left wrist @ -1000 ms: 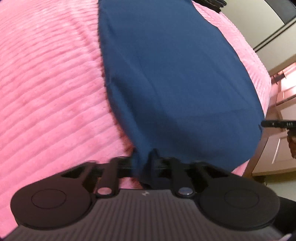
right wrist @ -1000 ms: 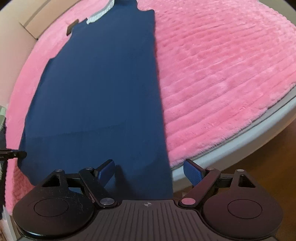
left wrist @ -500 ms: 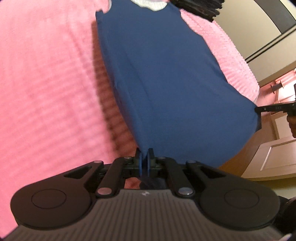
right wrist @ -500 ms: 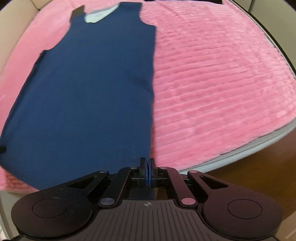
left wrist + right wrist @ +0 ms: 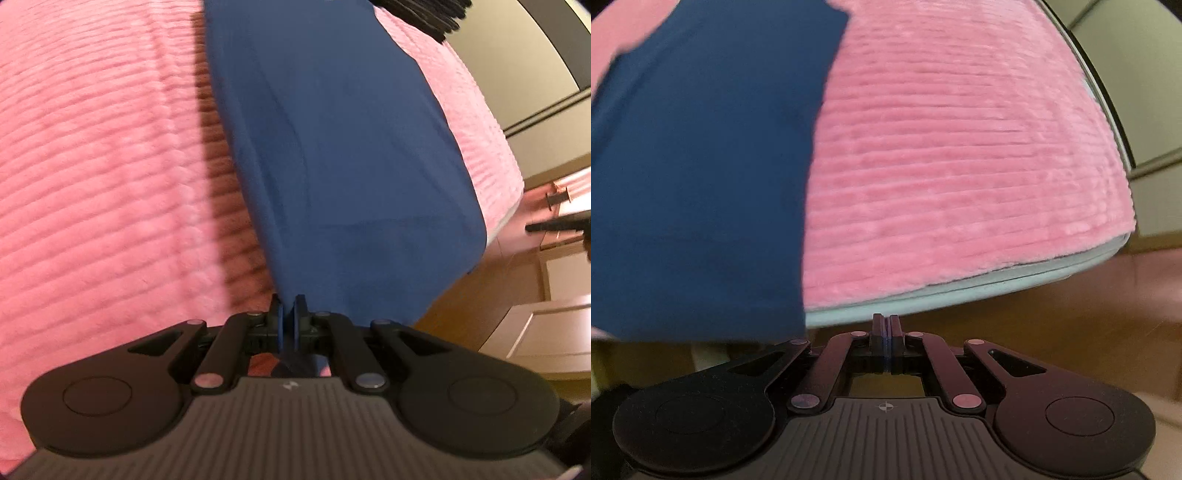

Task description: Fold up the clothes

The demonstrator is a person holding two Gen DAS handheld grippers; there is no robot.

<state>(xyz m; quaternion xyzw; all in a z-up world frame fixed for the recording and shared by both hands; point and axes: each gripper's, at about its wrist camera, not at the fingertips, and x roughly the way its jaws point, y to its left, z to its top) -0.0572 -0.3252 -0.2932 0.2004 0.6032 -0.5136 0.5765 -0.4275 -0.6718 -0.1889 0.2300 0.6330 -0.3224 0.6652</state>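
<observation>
A navy blue sleeveless garment lies lengthwise on a pink ribbed bedspread. My left gripper is shut on the garment's near hem corner, and the cloth rises from the bed into the pads. In the right wrist view the garment fills the left side. My right gripper is shut with its pads pressed together and no cloth visible between them, out past the bed's edge and to the right of the garment's hem.
The bed's pale mattress edge runs just beyond the right gripper, with wooden floor below. Dark folded clothes sit at the bed's far end. Wooden drawers stand to the right. The right gripper's tip shows at the far right of the left wrist view.
The right gripper, shut at the garment's hem corner half a second ago, has pulled back off the bed and the hem now lies to its left. The left gripper stays shut on its corner.
</observation>
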